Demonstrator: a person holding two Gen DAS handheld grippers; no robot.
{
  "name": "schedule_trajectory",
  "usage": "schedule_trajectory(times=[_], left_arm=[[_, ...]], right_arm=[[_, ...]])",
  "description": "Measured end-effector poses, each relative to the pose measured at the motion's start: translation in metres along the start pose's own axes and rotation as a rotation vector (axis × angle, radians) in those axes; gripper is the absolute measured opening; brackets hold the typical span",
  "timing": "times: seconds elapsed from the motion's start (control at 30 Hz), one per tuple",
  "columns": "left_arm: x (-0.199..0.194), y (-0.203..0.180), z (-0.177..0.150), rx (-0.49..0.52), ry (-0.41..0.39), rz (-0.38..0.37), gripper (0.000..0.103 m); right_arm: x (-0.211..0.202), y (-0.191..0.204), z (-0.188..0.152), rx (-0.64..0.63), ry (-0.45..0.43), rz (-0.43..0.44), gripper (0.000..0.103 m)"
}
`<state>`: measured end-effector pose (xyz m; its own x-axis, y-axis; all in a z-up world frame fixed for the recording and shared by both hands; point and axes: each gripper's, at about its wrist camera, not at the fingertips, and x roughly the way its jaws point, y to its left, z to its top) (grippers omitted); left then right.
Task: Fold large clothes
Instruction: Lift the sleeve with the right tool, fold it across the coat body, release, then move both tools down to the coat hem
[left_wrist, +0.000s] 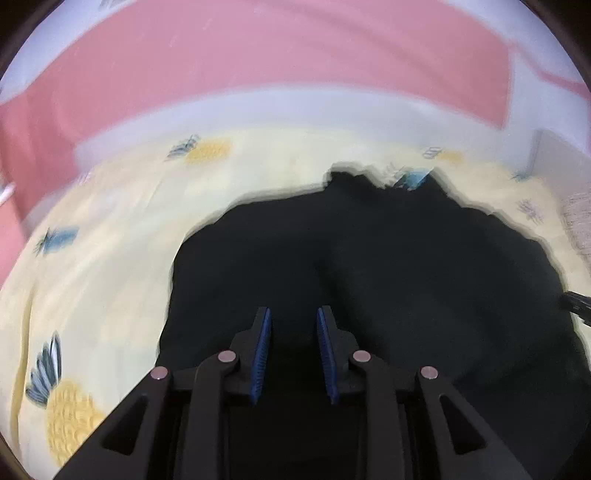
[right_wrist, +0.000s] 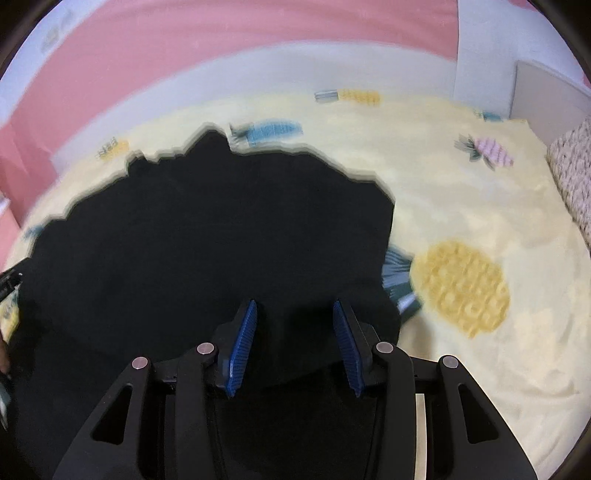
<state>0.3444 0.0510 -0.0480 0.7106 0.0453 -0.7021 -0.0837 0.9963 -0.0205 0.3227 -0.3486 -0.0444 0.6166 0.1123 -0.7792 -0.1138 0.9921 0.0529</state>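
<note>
- The left gripper (left_wrist: 294, 314) has its blue pads (left_wrist: 263, 354) parted by a narrow gap. Black cloth fills the space behind them, but blur and the dark fabric hide whether any fold is pinched, so I cannot tell if it holds.
- The right gripper (right_wrist: 294, 307) stands wider, with dark cloth seemingly rising between its pads (right_wrist: 242, 347). Contact is equally unclear.
- The black garment (right_wrist: 207, 229) lies spread on the pineapple-print sheet (right_wrist: 480, 192) of a bed, its ragged far edge toward the pink wall (left_wrist: 258, 55).
- To do this step well, both grippers should bite the near edge at matching spots, well apart, taking only the layers meant to move.
- Lift evenly and carry the edge toward the far side, keeping the cloth taut between the hands so no crease forms.
- Release only once the edges line up.
</note>
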Motion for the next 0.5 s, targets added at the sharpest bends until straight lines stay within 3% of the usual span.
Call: schedule_trajectory(times=[0.07, 0.23, 0.5], left_arm=[[0.018, 0.007, -0.01, -0.017, 0.058, -0.015, 0.025], [0.006, 0.0, -0.008, -0.006, 0.063, -0.022, 0.025], [-0.093, -0.008, -0.041, -0.002, -0.017, -0.092, 0.028]], right_arm=[[0.016, -0.004, -0.006, 0.002, 0.019, 0.001, 0.043], [0.002, 0.004, -0.003, -0.002, 0.059, -0.045, 0.045], [-0.102, 0.01, -0.053, 0.092, -0.04, 0.101, 0.045]])
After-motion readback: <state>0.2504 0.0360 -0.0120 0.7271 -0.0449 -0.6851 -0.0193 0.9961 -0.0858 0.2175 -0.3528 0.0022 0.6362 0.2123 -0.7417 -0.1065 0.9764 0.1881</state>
